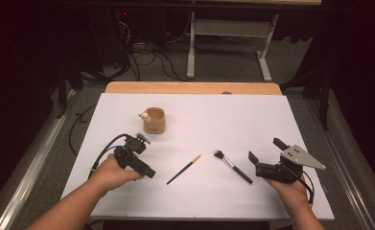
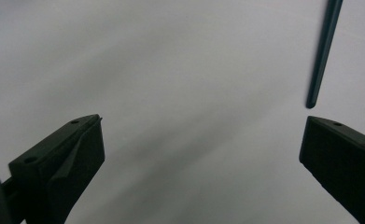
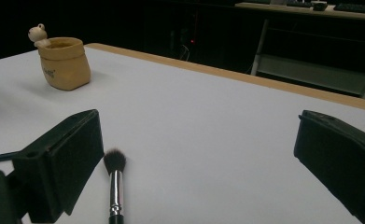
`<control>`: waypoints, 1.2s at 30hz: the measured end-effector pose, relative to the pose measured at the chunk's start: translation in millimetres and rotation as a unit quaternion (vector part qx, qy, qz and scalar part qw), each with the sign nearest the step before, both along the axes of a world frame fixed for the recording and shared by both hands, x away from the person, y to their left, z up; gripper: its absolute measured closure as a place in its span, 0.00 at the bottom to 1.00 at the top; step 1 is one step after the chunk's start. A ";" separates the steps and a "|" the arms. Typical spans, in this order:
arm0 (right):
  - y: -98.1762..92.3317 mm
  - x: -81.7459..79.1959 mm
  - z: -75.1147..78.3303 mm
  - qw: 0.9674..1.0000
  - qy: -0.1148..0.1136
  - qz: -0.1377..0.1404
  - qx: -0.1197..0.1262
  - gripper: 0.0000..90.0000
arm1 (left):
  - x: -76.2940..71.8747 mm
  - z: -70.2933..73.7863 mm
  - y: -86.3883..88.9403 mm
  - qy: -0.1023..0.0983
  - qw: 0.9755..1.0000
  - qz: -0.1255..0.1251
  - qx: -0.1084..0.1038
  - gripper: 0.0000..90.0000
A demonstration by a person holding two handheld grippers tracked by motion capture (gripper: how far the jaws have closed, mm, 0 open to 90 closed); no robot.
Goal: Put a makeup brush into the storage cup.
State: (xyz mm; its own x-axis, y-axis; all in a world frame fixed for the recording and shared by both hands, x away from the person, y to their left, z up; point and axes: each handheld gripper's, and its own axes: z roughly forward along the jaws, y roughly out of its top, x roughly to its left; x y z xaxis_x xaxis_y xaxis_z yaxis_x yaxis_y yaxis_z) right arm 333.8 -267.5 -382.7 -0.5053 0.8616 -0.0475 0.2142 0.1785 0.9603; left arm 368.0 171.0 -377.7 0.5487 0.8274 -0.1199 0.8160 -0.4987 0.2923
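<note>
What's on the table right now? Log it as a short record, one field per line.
surface: white sheet on a wooden table
cup: tan cup, upright, far left, small figure on its rim
thin brush: thin brush, lying flat, centre, orange tip pointing away
makeup brush: makeup brush, lying flat, right of the thin brush, bristles pointing away
left gripper: left gripper, open, empty, near the thin brush's handle end
right gripper: right gripper, open, empty, beside the makeup brush

The white table (image 1: 199,124) is brightly lit against dark surroundings; the left gripper view is soft and blurred.
</note>
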 end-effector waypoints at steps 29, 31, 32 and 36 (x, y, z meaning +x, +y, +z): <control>-0.4 0.2 -0.7 1.000 0.002 -0.001 -0.001 0.03 | 8.5 -2.3 -61.9 0.012 0.997 -0.066 -0.025 0.05; -0.5 0.2 -0.4 1.000 0.001 -0.003 -0.001 0.03 | 8.9 -3.5 -67.8 0.014 0.997 -0.075 -0.026 0.06; -0.6 0.2 -0.3 1.000 -0.001 -0.003 -0.002 0.03 | 8.9 -3.5 -67.8 0.014 0.997 -0.075 -0.026 0.06; -0.1 -0.3 -0.2 1.000 0.000 -0.001 -0.001 0.03 | 9.0 -7.1 -76.9 0.018 0.996 -0.086 -0.020 0.09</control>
State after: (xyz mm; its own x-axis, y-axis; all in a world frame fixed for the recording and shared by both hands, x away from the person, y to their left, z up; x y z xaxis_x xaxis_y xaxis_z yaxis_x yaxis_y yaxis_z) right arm 333.5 -267.6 -382.9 -0.5036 0.8626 -0.0485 0.2145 0.1792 0.9602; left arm 377.0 94.0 -384.9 0.6768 0.7156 -0.1728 0.7296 -0.6204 0.2878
